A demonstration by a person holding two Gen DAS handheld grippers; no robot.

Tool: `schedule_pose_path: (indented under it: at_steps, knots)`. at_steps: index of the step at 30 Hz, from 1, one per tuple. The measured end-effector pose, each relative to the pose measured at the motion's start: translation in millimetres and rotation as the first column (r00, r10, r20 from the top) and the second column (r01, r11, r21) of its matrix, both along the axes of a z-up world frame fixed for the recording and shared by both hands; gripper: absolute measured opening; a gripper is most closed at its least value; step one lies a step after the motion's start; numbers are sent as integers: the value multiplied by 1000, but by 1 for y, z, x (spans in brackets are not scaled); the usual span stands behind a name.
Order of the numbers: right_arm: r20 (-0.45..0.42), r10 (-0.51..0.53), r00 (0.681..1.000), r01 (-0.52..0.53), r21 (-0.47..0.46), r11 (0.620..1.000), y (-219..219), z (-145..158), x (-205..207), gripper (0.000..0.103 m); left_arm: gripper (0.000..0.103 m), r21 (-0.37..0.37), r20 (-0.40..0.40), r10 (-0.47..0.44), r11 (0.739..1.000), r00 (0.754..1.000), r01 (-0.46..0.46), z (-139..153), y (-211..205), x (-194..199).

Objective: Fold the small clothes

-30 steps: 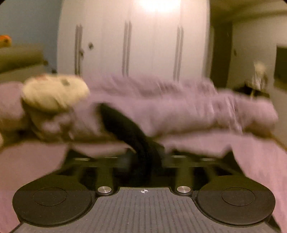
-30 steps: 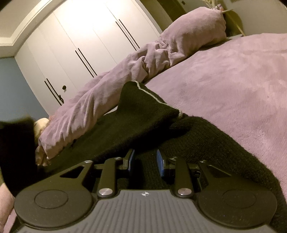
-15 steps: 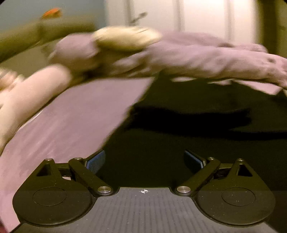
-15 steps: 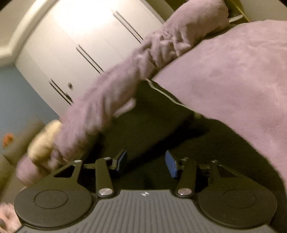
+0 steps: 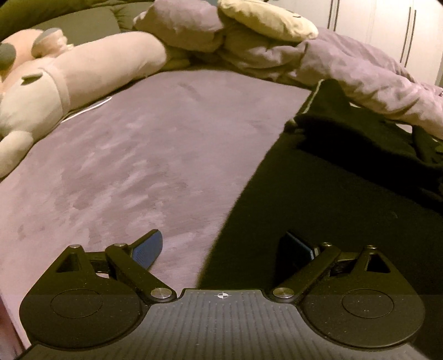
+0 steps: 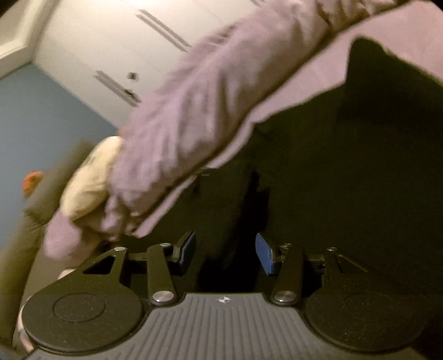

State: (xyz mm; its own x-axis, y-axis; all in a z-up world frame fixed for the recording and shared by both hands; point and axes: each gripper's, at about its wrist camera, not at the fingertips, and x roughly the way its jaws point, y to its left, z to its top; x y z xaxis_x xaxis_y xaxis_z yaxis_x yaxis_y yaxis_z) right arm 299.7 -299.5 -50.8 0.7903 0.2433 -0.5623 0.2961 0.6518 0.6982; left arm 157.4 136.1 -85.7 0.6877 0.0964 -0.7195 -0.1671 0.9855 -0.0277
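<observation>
Through your left wrist camera, your left hand-held gripper point(image 5: 223, 247) is spread wide with nothing between its blue pads point(image 5: 146, 249). It straddles the near edge of the black garment point(image 5: 332, 199): the left finger hangs over bare purple bedspread point(image 5: 138, 155), the right finger over the dark cloth. The garment lies flat on the bed, filling the right half of this view, with one part raised in a peak that shows a pale trim line point(image 5: 311, 101) along its edge. Behind it runs a bunched purple duvet point(image 5: 360, 74). A cream cushion point(image 5: 265, 19) sits on top of the bedding at the far side, and a long pink plush toy point(image 5: 69, 72) lies along the left edge of the bed. White wardrobe doors point(image 5: 387, 27) stand in the far right corner.

Through your right wrist camera, which is blurred, your right hand-held gripper point(image 6: 225, 253) is also released, its fingers parted and gripping nothing. It hovers low over the black garment point(image 6: 346, 180), which fills the right and centre of the picture. The purple duvet point(image 6: 207, 110) crosses diagonally above it, with the cream cushion point(image 6: 88, 180) at its lower left end. White wardrobe doors point(image 6: 110, 41) and a blue wall point(image 6: 41, 116) lie behind.
</observation>
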Motion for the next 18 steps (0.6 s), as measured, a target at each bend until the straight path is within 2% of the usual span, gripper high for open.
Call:
schedule_pose_path:
  at_steps: [1,2,5,7,10,12,13,15,16,18]
  knots:
    - [-8,-1,1000,1,19,1000,0,-5,6,23,98,2,-4,3,1000,1000,-3,1,2,0]
    - [-15,-11,1000,11,24,1000,0,-8,8,14,98,5,-7,7,1000,1000,-7,1,2,0]
    - [34,-23,999,25,-56,998,2,8,-2,10,98,20,0,21,1000,1000,-21,3,4,0]
    - [131,-47,990,72,-190,979,7,37,-30,10,98,27,-5,26,999,1000,-26,1,4,2]
    - [238,-68,969,156,-374,914,17,61,-74,10,98,30,-12,38,999,999,-37,-1,3,4]
    - [225,-75,971,179,-485,856,24,57,-94,15,99,41,-16,42,998,999,-42,-1,1,4]
    - [188,-77,979,162,-491,856,22,47,-99,19,99,47,-18,45,998,999,-44,0,-1,5]
    - [72,-76,995,98,-397,912,6,22,-98,19,99,52,-31,41,998,999,-39,3,-4,6]
    - [45,-99,994,109,-330,938,-3,13,-100,19,98,54,-34,35,998,999,-34,5,-6,7]
    - [83,-157,984,169,-168,971,-21,3,-109,21,98,65,-41,12,998,999,-9,10,-12,12]
